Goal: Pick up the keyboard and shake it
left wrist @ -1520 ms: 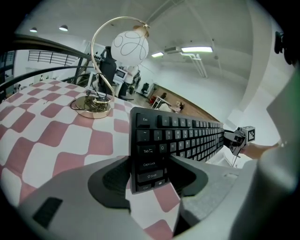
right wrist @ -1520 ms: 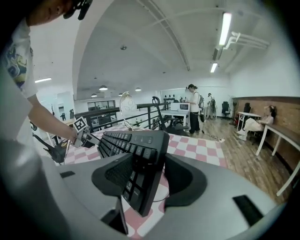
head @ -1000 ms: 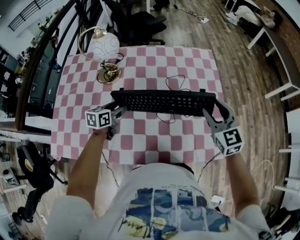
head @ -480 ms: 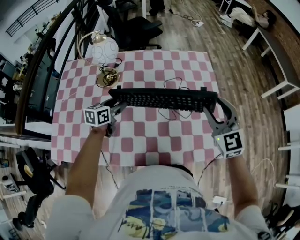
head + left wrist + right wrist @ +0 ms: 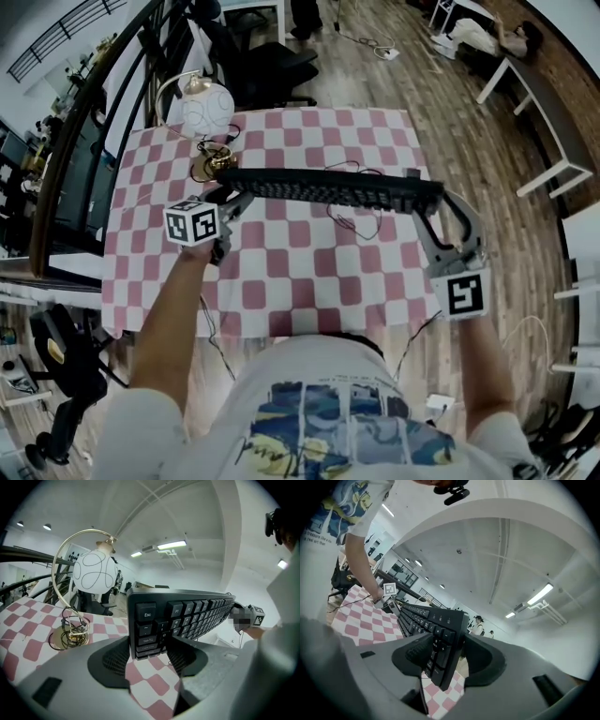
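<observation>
Now shows the keyboard (image 5: 328,188) as a far thinner dark strip than 1 second ago, when nearly the whole key face lay open to the head view. Sits higher in that picture too, over the far half of the checked cloth (image 5: 300,272) rather than its middle. Finds the right gripper (image 5: 428,212) lower and further out to the side than before, with its marker cube (image 5: 466,292) nearer the cloth's near edge, and the left gripper (image 5: 232,200) almost where it was. Holds the keyboard up off the cloth by its 2 short ends. Grips the Esc end between the left gripper's pads, both pressed against it, with the key face turned toward that gripper's camera. Clamps the number-pad end in the right gripper likewise, jaws set fairly wide on it, the key face toward the left-hand pad and the underside toward the other. Runs the long axis crosswise in front of the person, from left gripper to right gripper, with the right end a little lower in the head view. Leaves a cable (image 5: 349,217) in loops on the cloth below, and a globe lamp (image 5: 207,105) standing at the cloth's far left corner, just beyond the keyboard's left end.
</observation>
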The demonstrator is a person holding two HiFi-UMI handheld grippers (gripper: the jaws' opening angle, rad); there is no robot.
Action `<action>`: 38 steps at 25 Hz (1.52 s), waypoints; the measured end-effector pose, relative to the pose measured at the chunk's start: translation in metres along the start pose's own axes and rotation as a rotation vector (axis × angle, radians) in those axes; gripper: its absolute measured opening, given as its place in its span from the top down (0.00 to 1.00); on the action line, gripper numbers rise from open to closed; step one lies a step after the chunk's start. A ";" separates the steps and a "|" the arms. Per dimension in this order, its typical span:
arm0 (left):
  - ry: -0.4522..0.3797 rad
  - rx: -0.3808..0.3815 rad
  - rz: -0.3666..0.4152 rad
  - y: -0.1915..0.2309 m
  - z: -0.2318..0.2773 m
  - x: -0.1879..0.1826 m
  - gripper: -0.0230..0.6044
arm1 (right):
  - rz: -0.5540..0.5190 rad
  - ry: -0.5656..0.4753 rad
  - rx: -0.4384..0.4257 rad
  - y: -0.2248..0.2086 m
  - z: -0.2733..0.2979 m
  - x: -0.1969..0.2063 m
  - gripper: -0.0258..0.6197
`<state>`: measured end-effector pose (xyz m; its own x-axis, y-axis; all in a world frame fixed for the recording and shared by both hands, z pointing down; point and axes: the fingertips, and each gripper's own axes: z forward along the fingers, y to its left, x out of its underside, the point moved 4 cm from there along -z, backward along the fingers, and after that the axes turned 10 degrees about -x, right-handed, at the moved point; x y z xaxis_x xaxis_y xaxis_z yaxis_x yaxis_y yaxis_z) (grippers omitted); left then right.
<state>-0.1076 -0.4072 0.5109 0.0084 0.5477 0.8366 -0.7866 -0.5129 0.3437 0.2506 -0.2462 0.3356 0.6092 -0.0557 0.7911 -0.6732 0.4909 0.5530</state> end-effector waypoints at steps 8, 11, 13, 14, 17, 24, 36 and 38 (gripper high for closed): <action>-0.061 0.014 0.046 -0.005 -0.007 -0.028 0.58 | -0.059 -0.031 0.067 0.002 -0.016 -0.020 0.66; -0.095 0.012 0.072 -0.007 -0.012 -0.039 0.58 | -0.075 -0.023 0.088 0.003 -0.022 -0.024 0.67; -0.112 0.013 0.087 -0.010 -0.014 -0.045 0.58 | -0.074 -0.027 0.106 0.004 -0.027 -0.027 0.67; -0.119 0.015 0.094 -0.013 -0.015 -0.048 0.58 | -0.072 -0.023 0.115 0.004 -0.030 -0.027 0.67; -0.141 0.019 0.110 -0.019 -0.018 -0.057 0.58 | -0.075 -0.007 0.140 0.002 -0.038 -0.028 0.67; -0.204 0.017 0.137 -0.028 -0.027 -0.080 0.58 | -0.258 -0.179 0.186 -0.004 -0.044 -0.069 0.67; -0.274 0.001 0.182 -0.033 -0.048 -0.107 0.58 | -0.298 -0.195 0.230 0.000 -0.056 -0.085 0.68; -0.280 0.001 0.189 -0.034 -0.050 -0.109 0.58 | -0.298 -0.192 0.235 0.001 -0.057 -0.085 0.69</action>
<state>-0.1129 -0.4163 0.3865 0.0321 0.2401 0.9702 -0.7901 -0.5884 0.1718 0.2217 -0.1909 0.2538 0.7172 -0.3373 0.6099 -0.5707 0.2181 0.7917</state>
